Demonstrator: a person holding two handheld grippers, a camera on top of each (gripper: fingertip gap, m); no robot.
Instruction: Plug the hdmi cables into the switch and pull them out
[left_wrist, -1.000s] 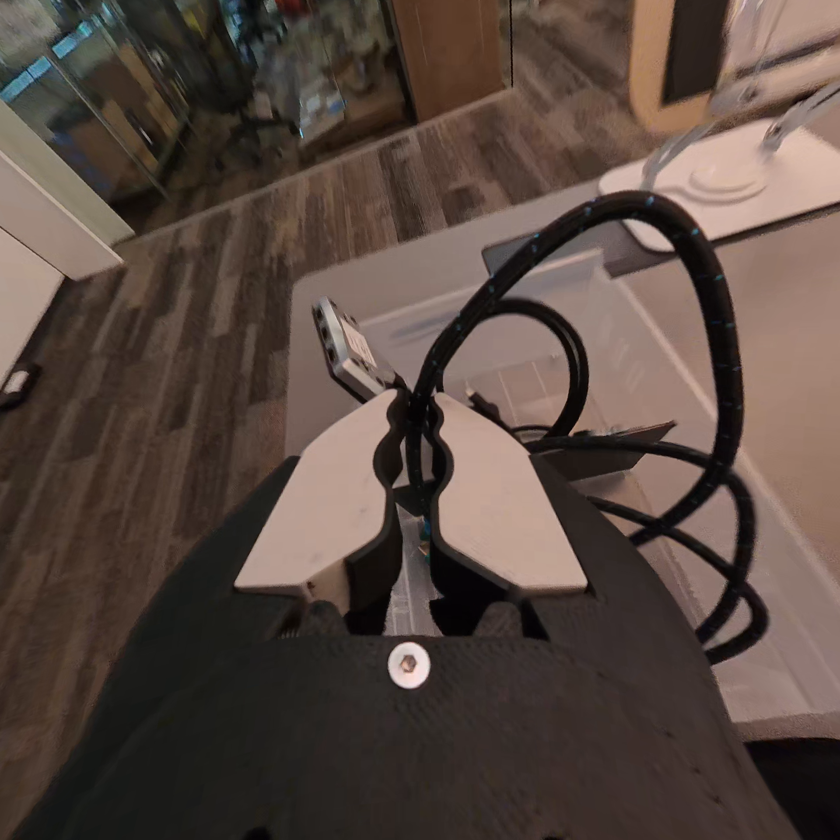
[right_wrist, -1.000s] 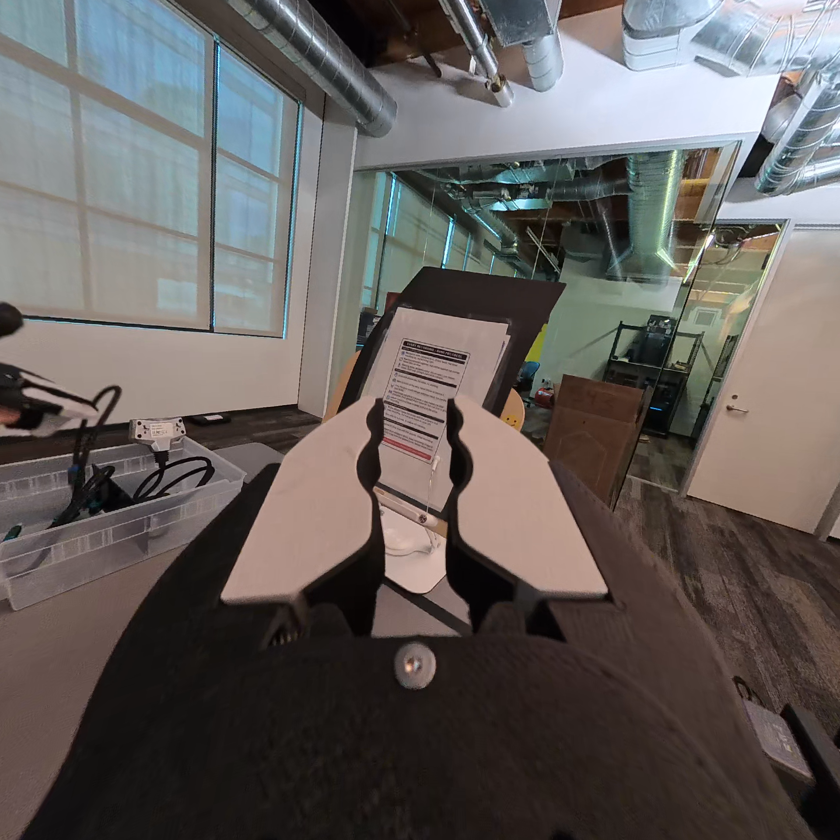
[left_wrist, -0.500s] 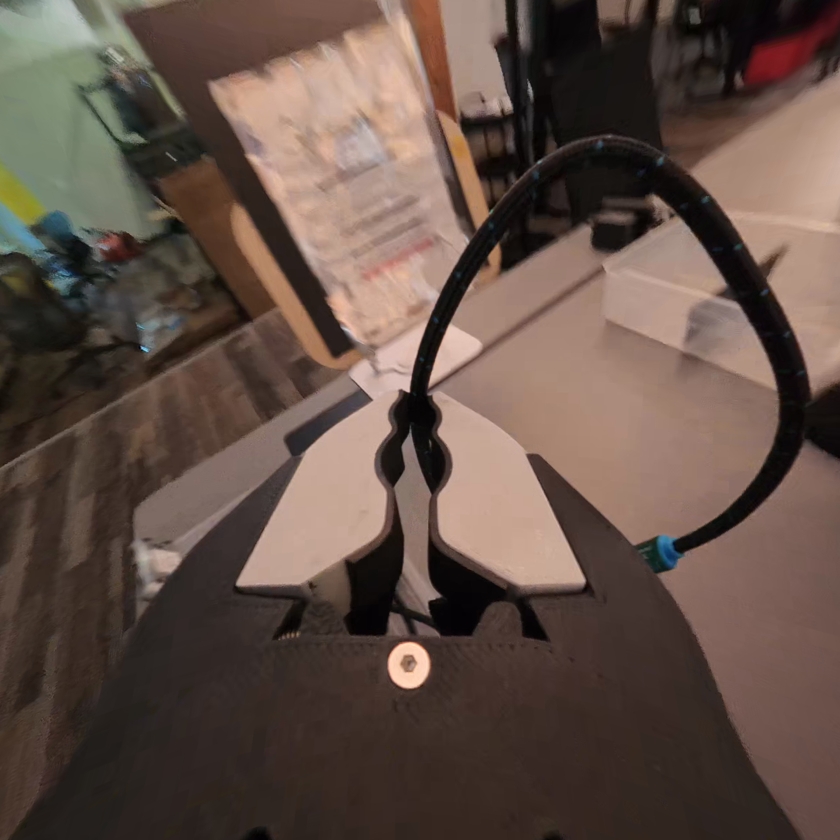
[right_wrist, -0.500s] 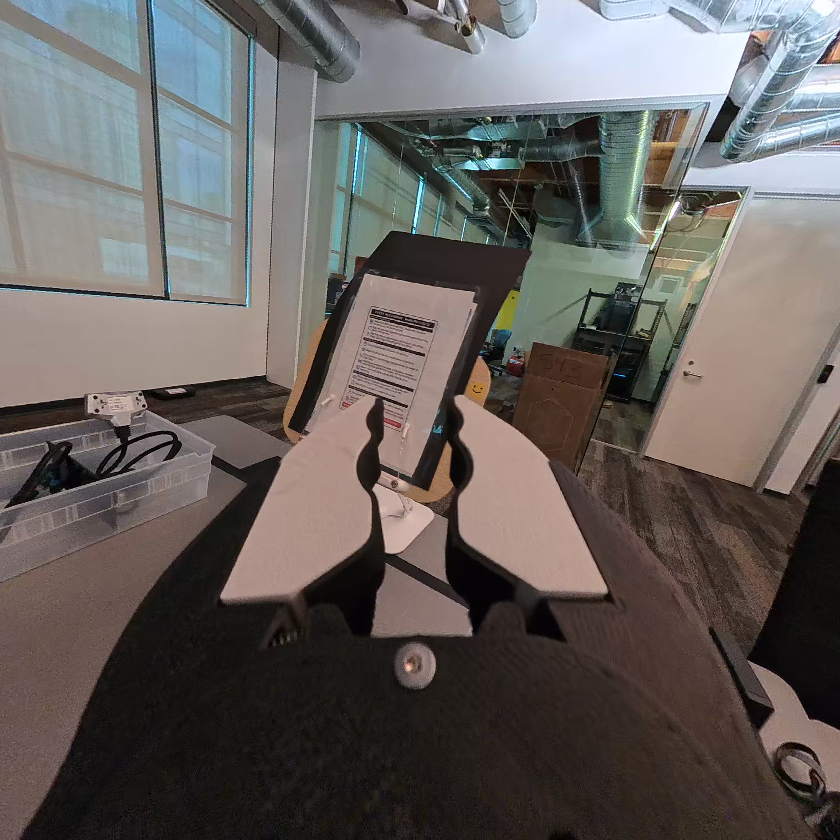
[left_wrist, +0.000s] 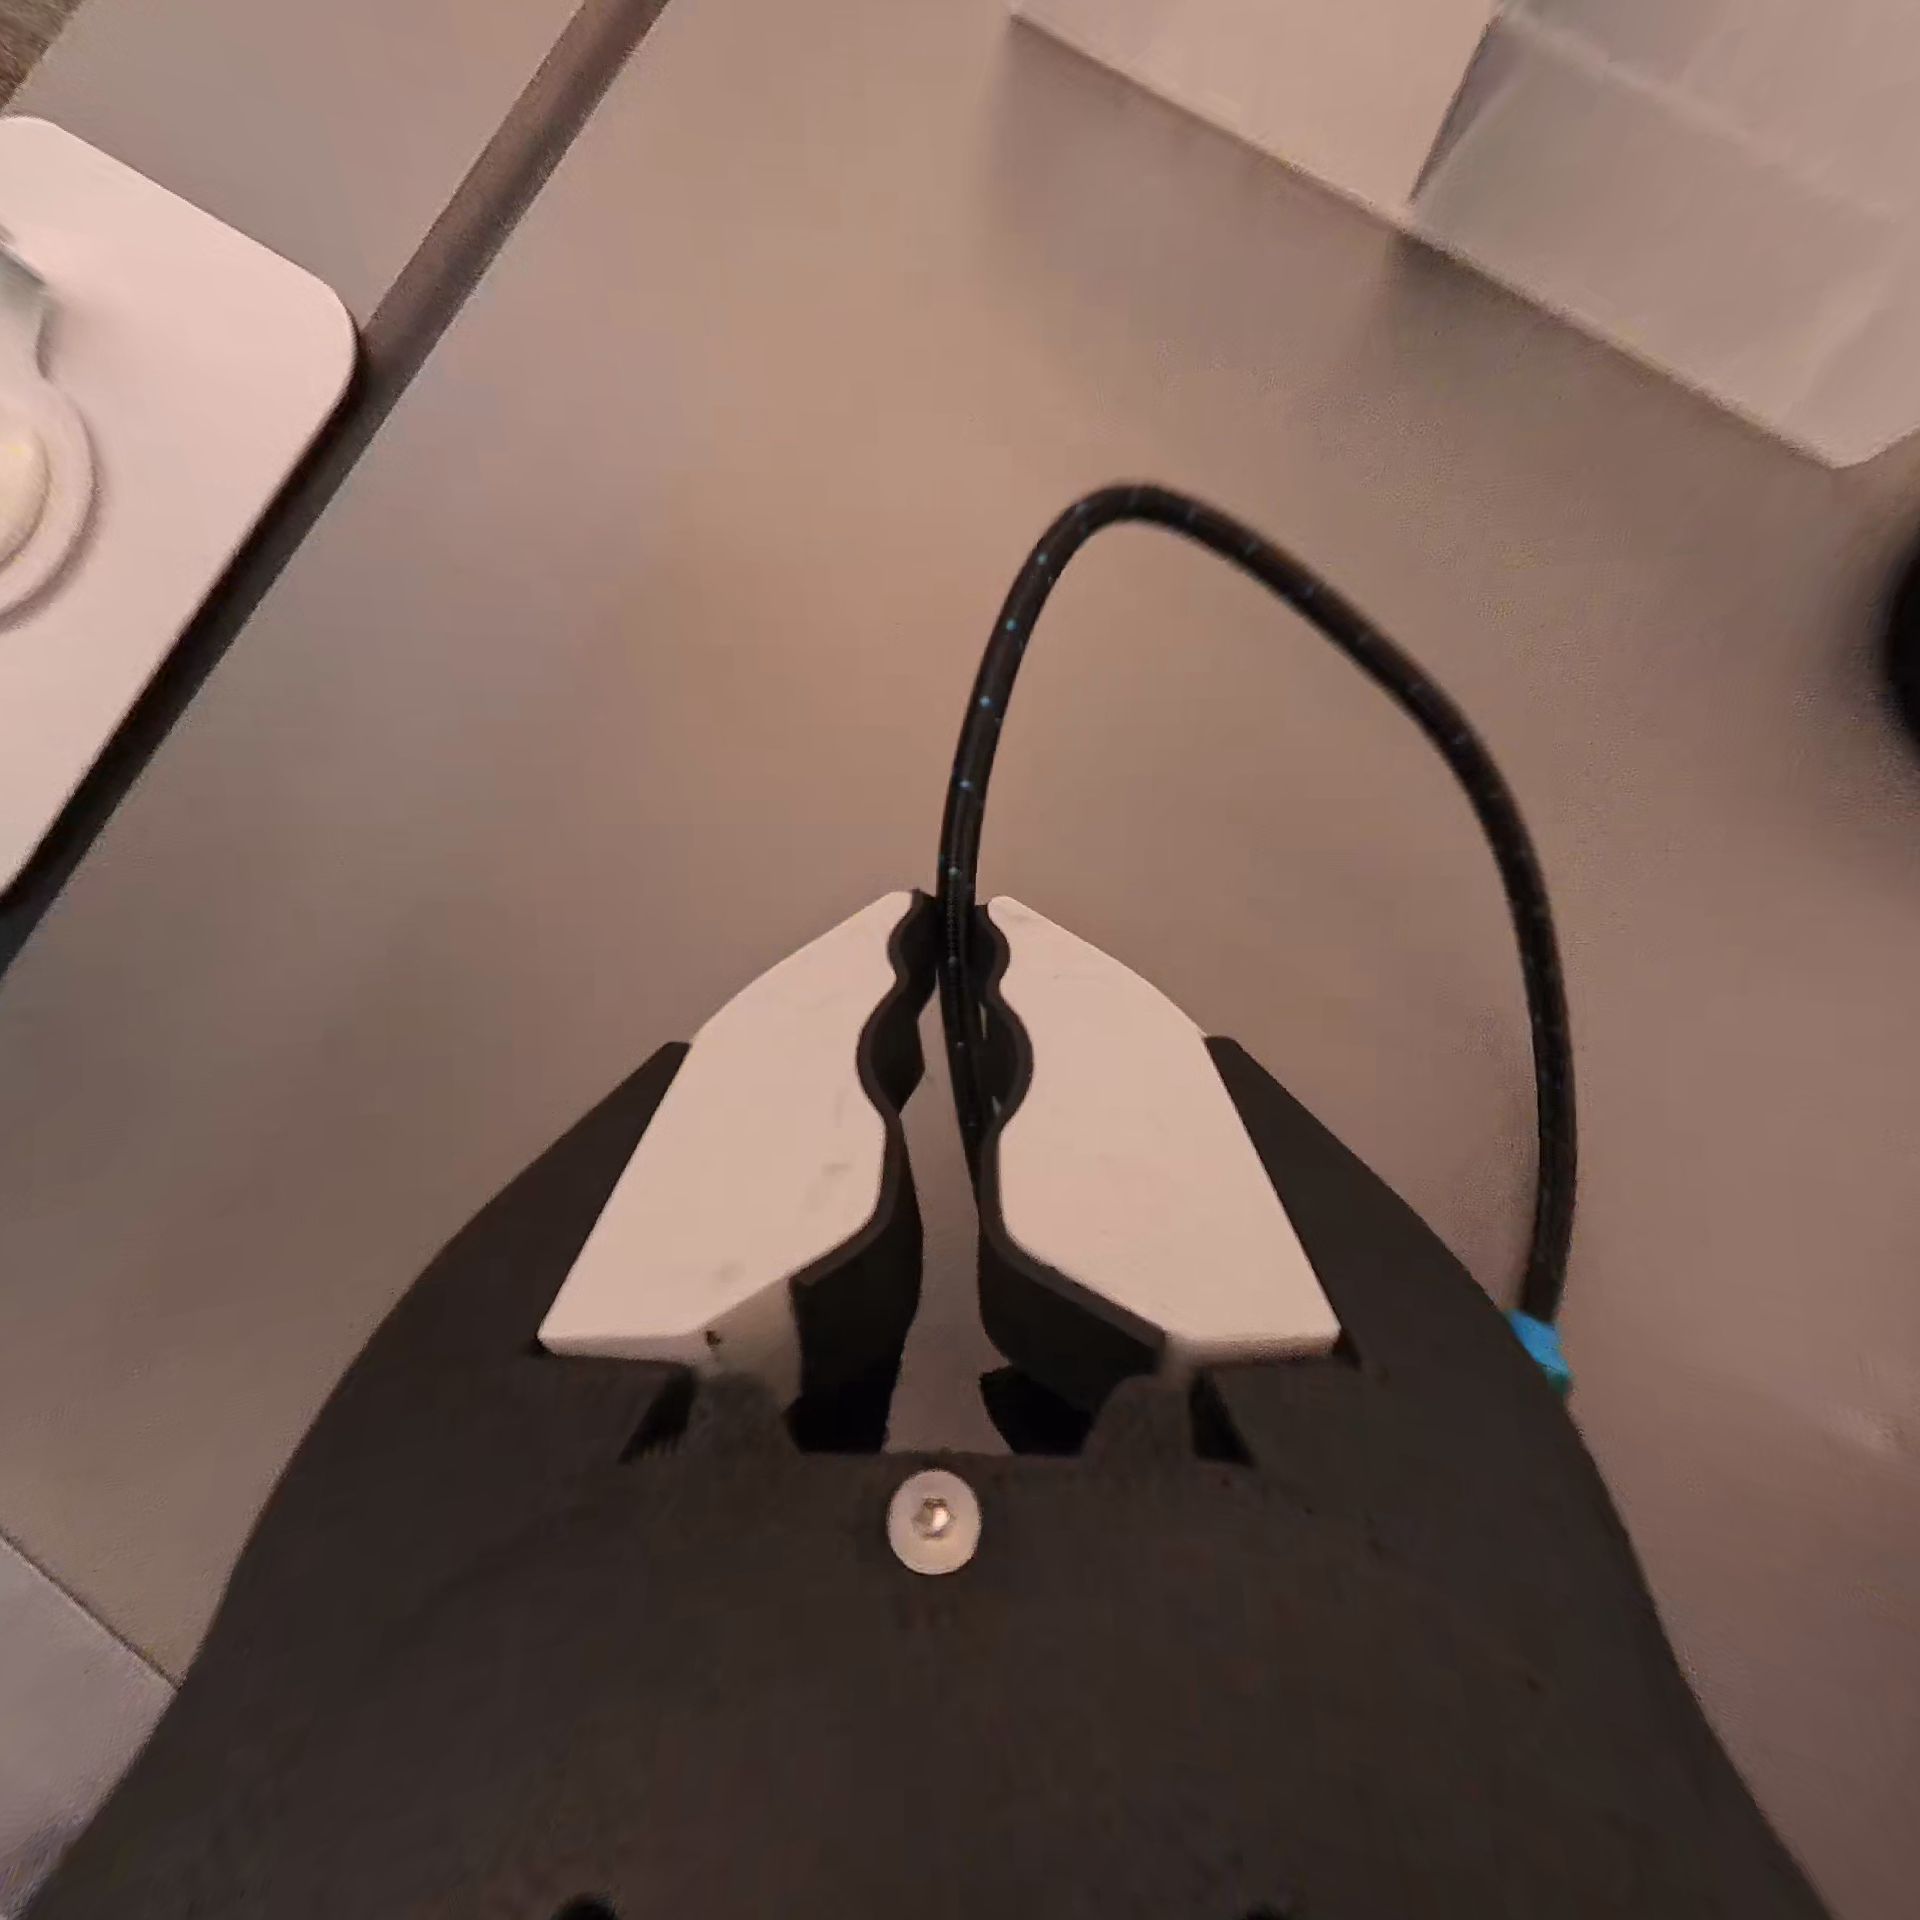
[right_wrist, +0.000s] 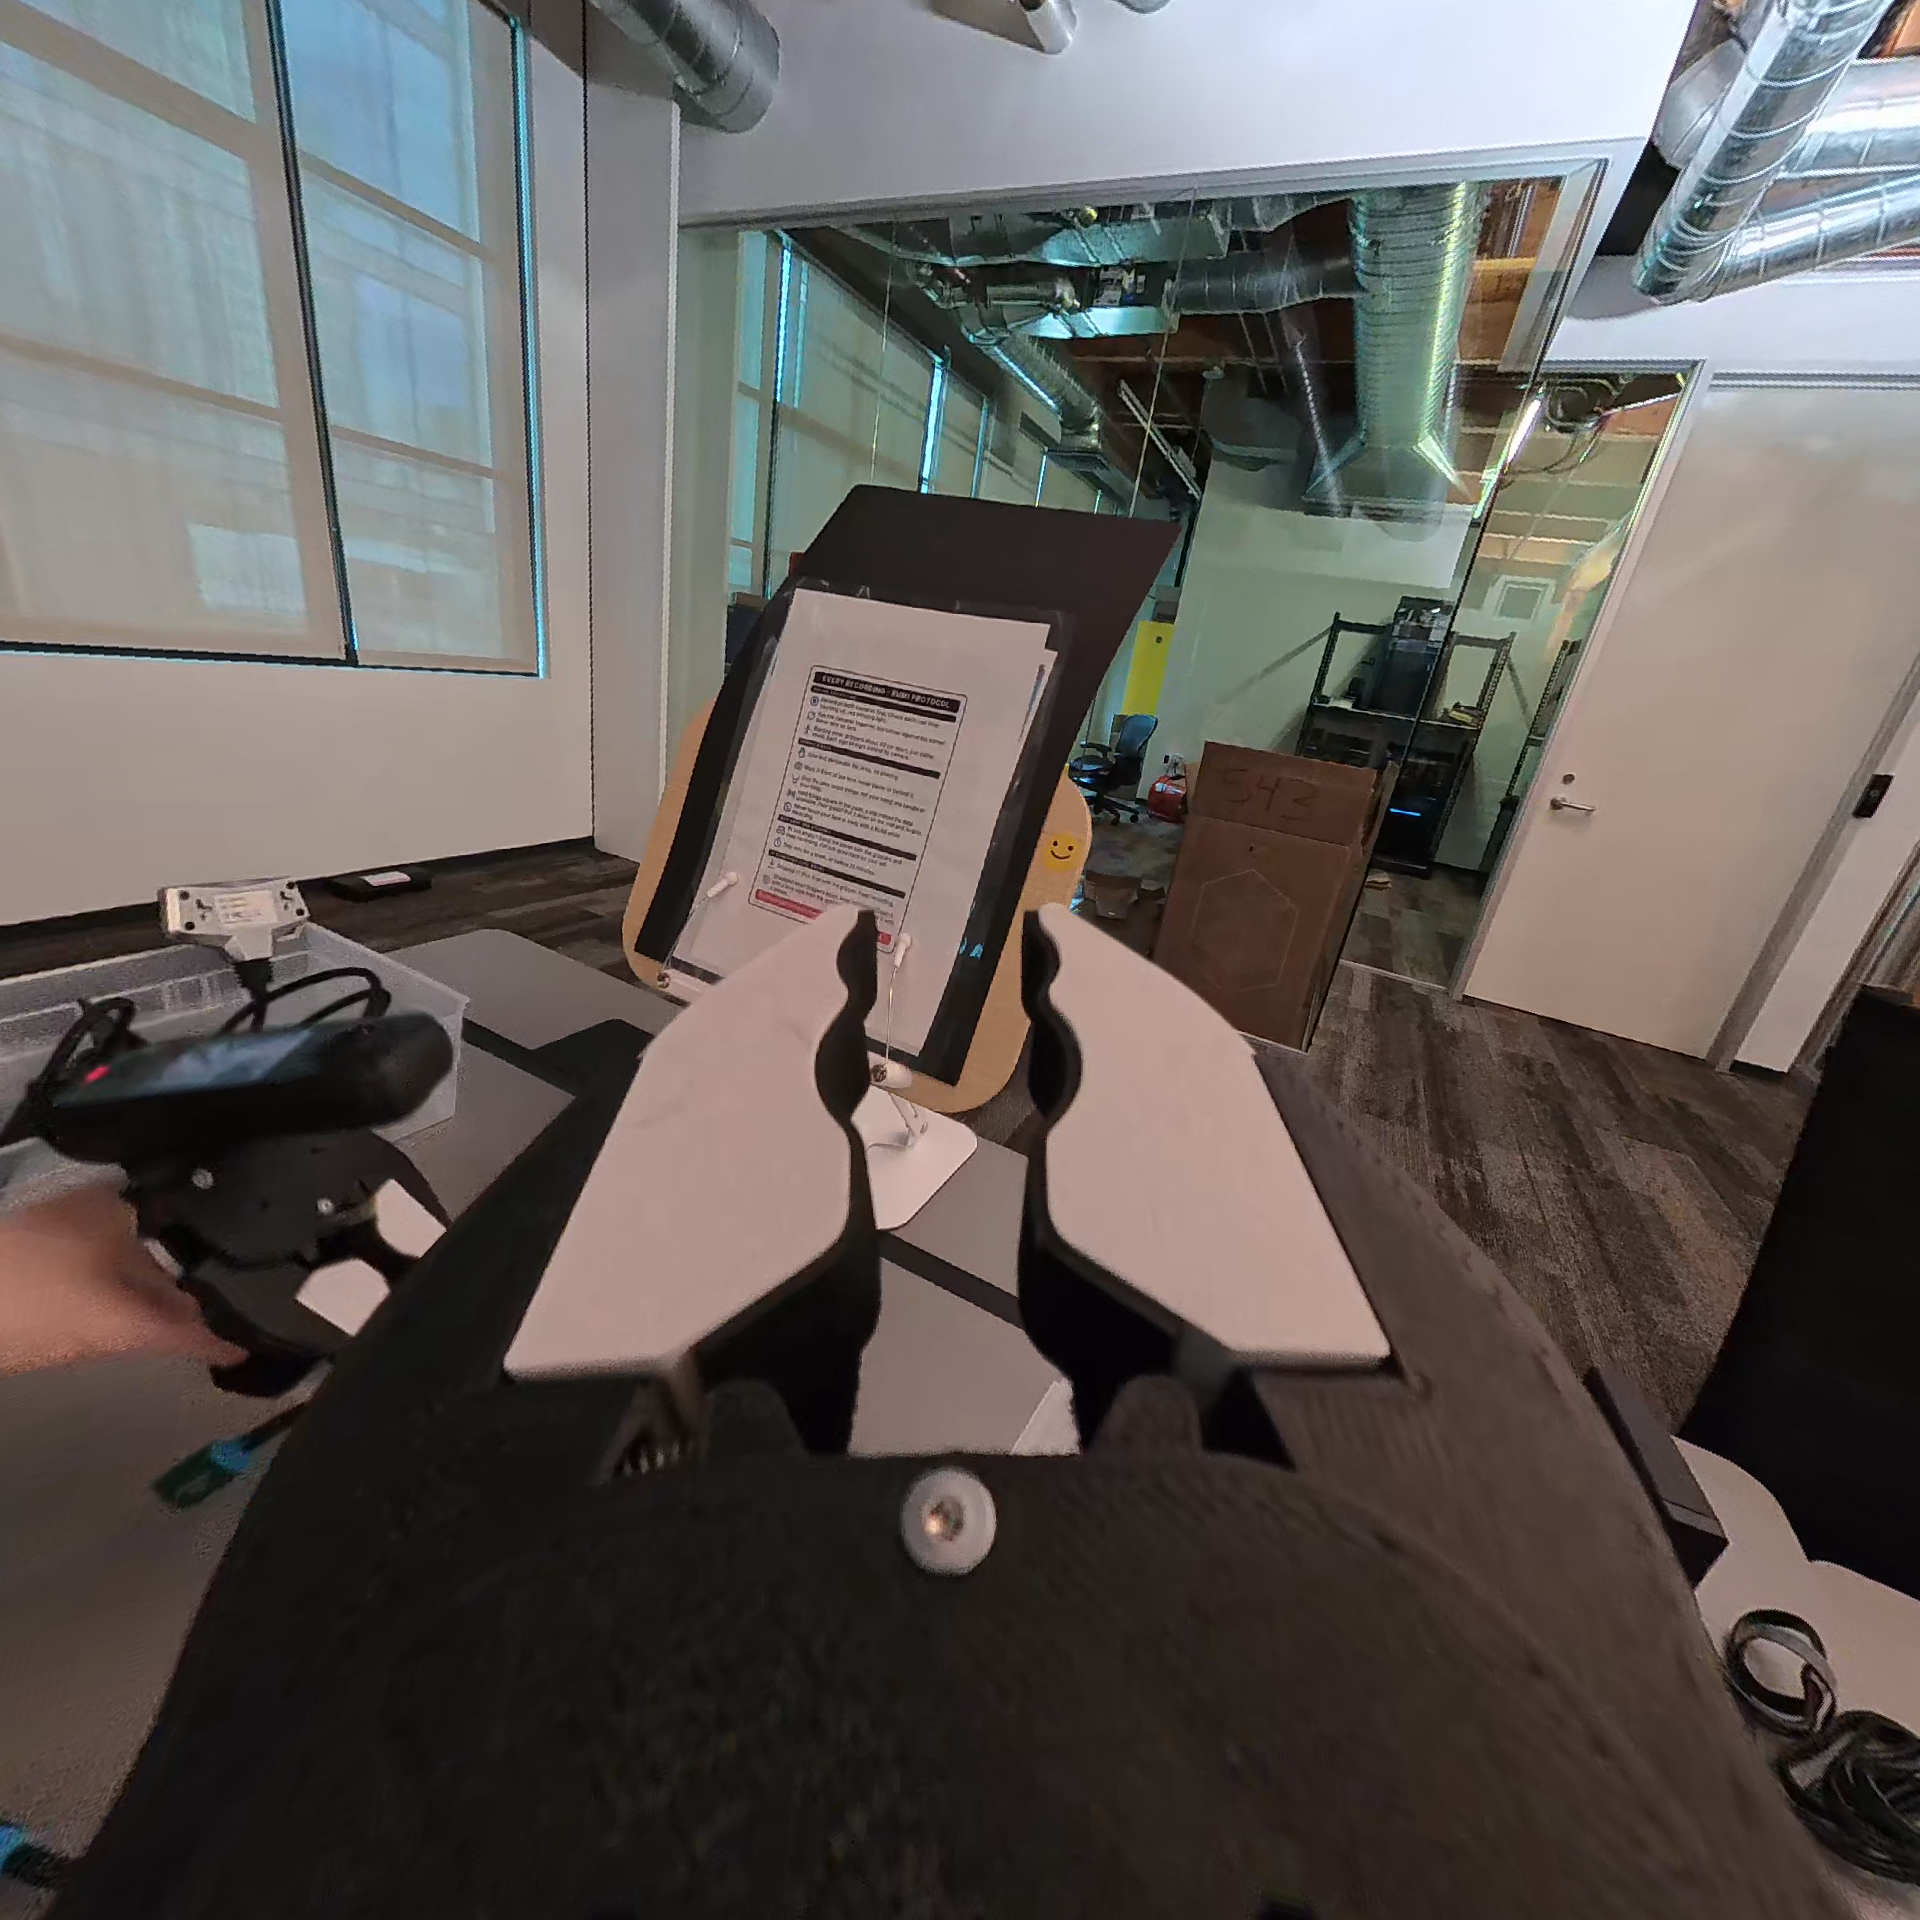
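My left gripper (left_wrist: 951, 904) is shut on a black braided HDMI cable (left_wrist: 1455, 738). The cable arcs up from the fingertips and down to a blue plug collar (left_wrist: 1538, 1351) at the gripper's right side, above the grey table (left_wrist: 623, 623). In the right wrist view the left gripper (right_wrist: 260, 1174) shows at the left, held by a hand (right_wrist: 73, 1288), with a blue-ended plug (right_wrist: 208, 1470) below it. My right gripper (right_wrist: 940, 935) is open and empty, pointing at a paper stand. The grey HDMI switch (right_wrist: 234, 909) stands up out of a clear bin (right_wrist: 416, 1008) at far left.
A white stand base (left_wrist: 156, 416) lies at the left of the table, with a sheet of paper on a black board (right_wrist: 883, 790) above it. A clear box (left_wrist: 1558, 208) sits at the far right. A coil of cables (right_wrist: 1839, 1745) lies at the lower right.
My left gripper has carried the cable away from the bin and swung down to face the table top. My right gripper has stayed open and shifted little.
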